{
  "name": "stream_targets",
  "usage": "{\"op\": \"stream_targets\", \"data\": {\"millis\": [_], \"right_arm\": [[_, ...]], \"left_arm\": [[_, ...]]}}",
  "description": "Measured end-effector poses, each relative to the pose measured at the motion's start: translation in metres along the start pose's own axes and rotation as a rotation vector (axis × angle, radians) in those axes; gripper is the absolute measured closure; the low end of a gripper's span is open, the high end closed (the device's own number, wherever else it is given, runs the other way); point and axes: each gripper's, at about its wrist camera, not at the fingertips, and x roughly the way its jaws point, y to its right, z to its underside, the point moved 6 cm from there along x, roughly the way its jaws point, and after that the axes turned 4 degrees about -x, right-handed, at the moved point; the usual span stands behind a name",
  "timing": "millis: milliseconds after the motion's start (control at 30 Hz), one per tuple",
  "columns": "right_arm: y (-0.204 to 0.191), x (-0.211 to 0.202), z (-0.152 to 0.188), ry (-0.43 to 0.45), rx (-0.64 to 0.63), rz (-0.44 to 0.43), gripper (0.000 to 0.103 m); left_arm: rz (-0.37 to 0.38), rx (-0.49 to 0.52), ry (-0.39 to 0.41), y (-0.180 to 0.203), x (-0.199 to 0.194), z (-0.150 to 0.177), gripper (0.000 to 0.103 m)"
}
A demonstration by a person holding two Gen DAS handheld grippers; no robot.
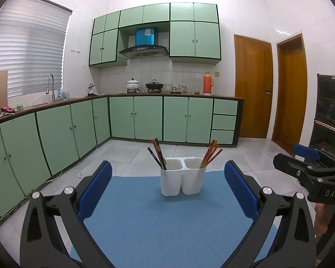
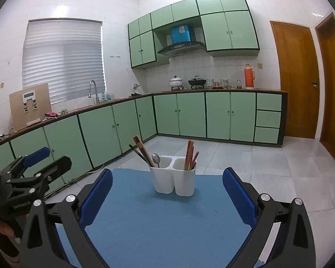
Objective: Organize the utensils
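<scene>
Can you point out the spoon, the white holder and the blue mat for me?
Spoon (image 2: 155, 157): right wrist view, on its bowl.
White holder (image 2: 184, 184): right wrist view, on the right compartment's front wall.
Blue mat (image 1: 167, 223): left wrist view, on bare cloth before the holder.

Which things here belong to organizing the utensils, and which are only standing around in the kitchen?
Belong to the job:
- white two-compartment holder
- dark chopsticks and spoon, left compartment
- reddish chopsticks, right compartment
- blue mat
- left hand-held gripper and right hand-held gripper, both open and empty

Just standing around:
- white pot
- black wok
- orange thermos
- faucet
</scene>
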Motion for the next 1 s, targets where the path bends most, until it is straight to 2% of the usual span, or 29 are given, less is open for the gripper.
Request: {"op": "stream_targets", "data": {"millis": [533, 1000], "right_arm": [[-0.014, -0.013, -0.003, 0.022, -0.025, -0.012, 0.006], [-0.016, -0.012, -0.002, 0.021, -0.027, -0.016, 0.006]], "left_arm": [[-0.005, -0.007, 0.030, -0.004, -0.017, -0.002, 0.005], [0.004, -0.001, 0.025, -0.001, -0.018, -0.001, 0.005]]}}
